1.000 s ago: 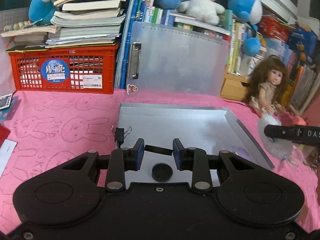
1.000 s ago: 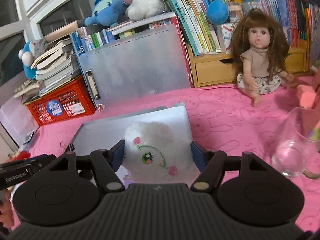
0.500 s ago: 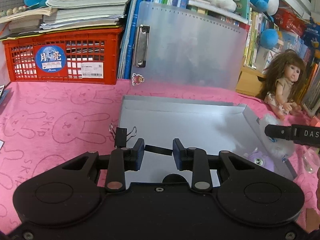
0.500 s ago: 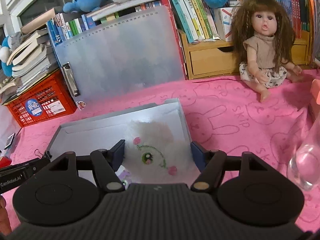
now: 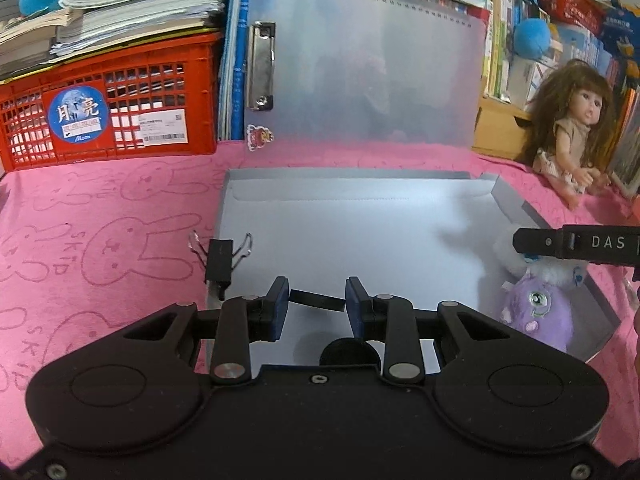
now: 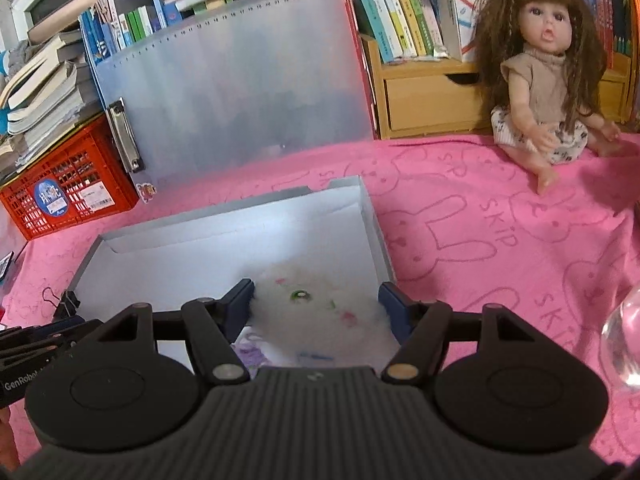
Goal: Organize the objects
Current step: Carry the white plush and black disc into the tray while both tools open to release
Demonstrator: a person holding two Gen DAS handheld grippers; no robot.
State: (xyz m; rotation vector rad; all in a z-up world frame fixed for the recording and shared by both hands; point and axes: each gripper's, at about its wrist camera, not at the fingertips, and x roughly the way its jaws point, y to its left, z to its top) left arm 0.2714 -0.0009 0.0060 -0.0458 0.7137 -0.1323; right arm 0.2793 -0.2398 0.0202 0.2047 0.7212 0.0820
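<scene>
**tidy_tom:** Two plushies are in the box now? Left wrist view first.

**rigfan:** Yep. The grey file box [image 5: 360,216] lies open on the pink cloth, and the white plush toy [image 5: 508,256] has come down since a second ago. It now sits on the purple plush toy [image 5: 536,320] in the near right corner. The left gripper [image 5: 316,300] is pinched on a thin black strip [image 5: 316,301] and hovers over the box's near edge. A binder clip [image 5: 219,258] sits on the left wall, with the red crate [image 5: 120,120] behind it.

**tidy_tom:** And the right wrist view?

**rigfan:** The right gripper [image 6: 316,304] is clamped wide on the white plush toy [image 6: 320,312], low inside the box [image 6: 224,256]. I'd say it's basically placed and just needs letting go. A doll [image 6: 548,80] and a glass [image 6: 624,352] are off to the right, well apart from the box, so nothing blocks the way.
</scene>
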